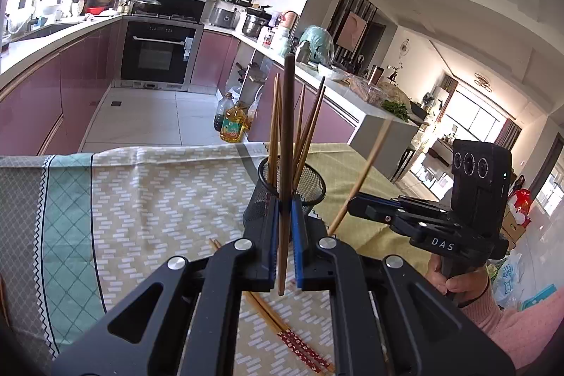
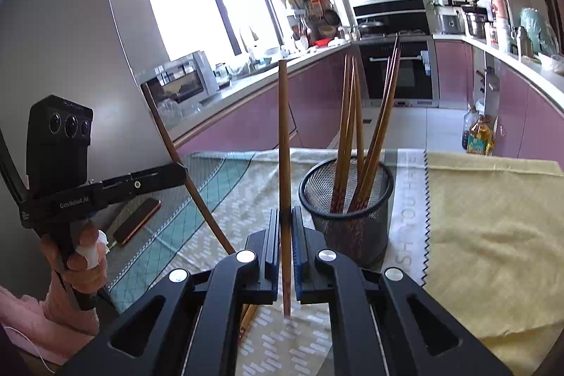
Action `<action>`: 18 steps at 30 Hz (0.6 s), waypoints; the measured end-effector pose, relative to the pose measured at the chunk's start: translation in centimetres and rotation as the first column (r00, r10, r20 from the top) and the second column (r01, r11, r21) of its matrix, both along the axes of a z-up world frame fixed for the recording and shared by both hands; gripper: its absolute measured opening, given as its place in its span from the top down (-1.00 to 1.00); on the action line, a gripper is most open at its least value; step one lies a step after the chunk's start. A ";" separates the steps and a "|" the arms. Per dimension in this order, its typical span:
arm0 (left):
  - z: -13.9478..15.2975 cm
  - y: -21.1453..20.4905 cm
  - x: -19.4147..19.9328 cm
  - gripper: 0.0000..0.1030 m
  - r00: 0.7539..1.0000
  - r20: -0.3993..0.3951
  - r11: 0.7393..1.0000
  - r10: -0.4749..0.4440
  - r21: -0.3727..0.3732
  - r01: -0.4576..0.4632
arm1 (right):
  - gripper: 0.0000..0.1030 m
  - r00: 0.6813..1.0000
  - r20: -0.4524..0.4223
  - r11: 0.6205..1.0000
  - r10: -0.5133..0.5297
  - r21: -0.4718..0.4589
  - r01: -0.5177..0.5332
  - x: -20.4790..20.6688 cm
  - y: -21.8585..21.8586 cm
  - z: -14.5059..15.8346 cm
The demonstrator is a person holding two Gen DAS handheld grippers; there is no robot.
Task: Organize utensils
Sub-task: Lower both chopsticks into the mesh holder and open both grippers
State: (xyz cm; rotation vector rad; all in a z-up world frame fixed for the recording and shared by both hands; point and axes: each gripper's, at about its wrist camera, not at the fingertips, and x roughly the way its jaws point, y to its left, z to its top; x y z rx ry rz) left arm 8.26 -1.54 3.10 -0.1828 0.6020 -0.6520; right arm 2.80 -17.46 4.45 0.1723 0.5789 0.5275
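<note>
We see 1 dark chopstick (image 1: 286, 164) clamped upright between the blue pads of our left gripper (image 1: 284, 217), its lower end hanging above the cloth. In the right wrist view that same stick (image 2: 176, 157) leans across the frame, pinched by the left gripper (image 2: 176, 173). Our right gripper (image 2: 286, 228) holds a lighter chopstick (image 2: 284, 164) upright, jaws narrow around it, the tip near the cloth; from the left wrist view this stick (image 1: 363, 178) slants up from the right gripper (image 1: 354, 201).

Just beyond both grippers stands the black mesh holder (image 2: 347, 217) (also seen at (image 1: 310, 185)), with several chopsticks (image 2: 356, 143) already leaning inside it.

A few more chopsticks with red patterned ends (image 1: 282, 326) lie flat on the cloth beneath the left gripper.

The worktop is covered by a patterned tablecloth (image 1: 141, 199) and, to the right, a yellow cloth (image 2: 493, 217). A phone (image 2: 137, 220) lies on the cloth by the left hand (image 2: 81, 256). Behind, an oven (image 1: 158, 55) sits among pink cabinets, and oil bottles (image 1: 232, 125) stand on the floor.
</note>
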 end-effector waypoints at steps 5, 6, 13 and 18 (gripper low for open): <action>1.3 -0.4 0.2 0.85 1.000 0.031 1.000 -0.007 -0.006 0.007 | 0.89 0.999 0.048 1.000 -0.016 0.009 0.016 0.2 -0.6 1.4; 1.6 -0.5 0.3 0.85 0.999 0.036 1.000 -0.007 -0.006 0.007 | 0.89 0.998 0.059 1.000 -0.018 0.011 0.018 0.2 -0.7 1.8; 3.7 -1.1 1.0 0.85 0.997 0.071 1.000 -0.015 -0.014 0.016 | 0.89 0.995 0.103 1.000 -0.017 0.006 0.016 1.0 -1.4 3.9; 5.2 -1.4 1.6 0.85 0.996 0.091 0.999 -0.022 -0.027 0.024 | 0.90 0.993 0.120 1.000 -0.017 0.013 0.016 1.2 -1.6 5.0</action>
